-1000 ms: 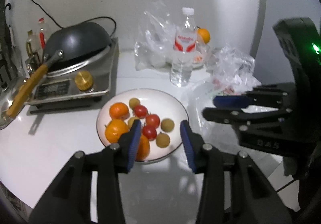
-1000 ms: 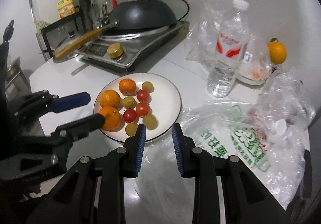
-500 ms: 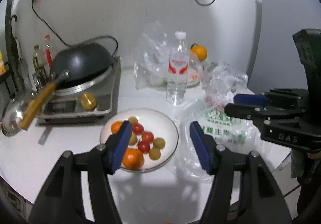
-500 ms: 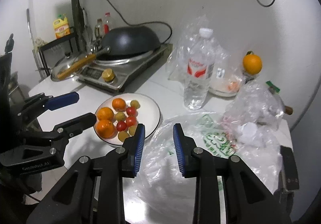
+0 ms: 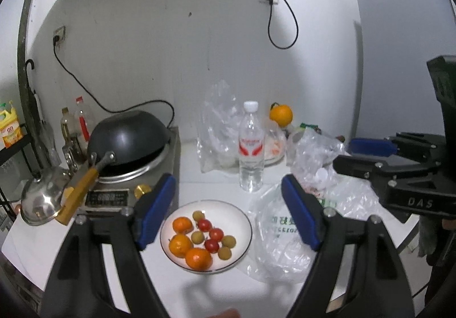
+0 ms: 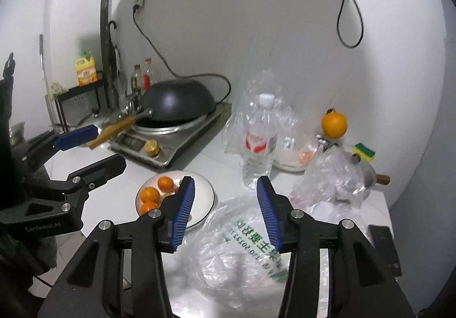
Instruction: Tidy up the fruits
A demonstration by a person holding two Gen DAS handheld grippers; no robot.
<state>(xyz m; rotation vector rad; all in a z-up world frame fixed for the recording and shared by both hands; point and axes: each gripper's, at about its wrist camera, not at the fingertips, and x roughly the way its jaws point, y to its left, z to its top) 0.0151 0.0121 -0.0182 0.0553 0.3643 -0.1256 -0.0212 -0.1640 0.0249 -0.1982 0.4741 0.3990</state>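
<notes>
Left wrist: plate (image 5: 245, 228) round, fruit loose; both tongs opening, empty.

Left gripper (image 5: 225, 209) fingers opening (nothing between them) above the plate (image 5: 242, 221) of fruits (image 5: 199, 238).

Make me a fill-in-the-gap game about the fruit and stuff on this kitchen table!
1. The white plate holds ____ big oranges.
2. The water bottle has a ____ cap.
3. The black wok has a handle made of ____.
4. The plastic bag with green writing lies to the ____ of the plate, as the pictures show it.

Missing words: three; white; wood; right
</notes>
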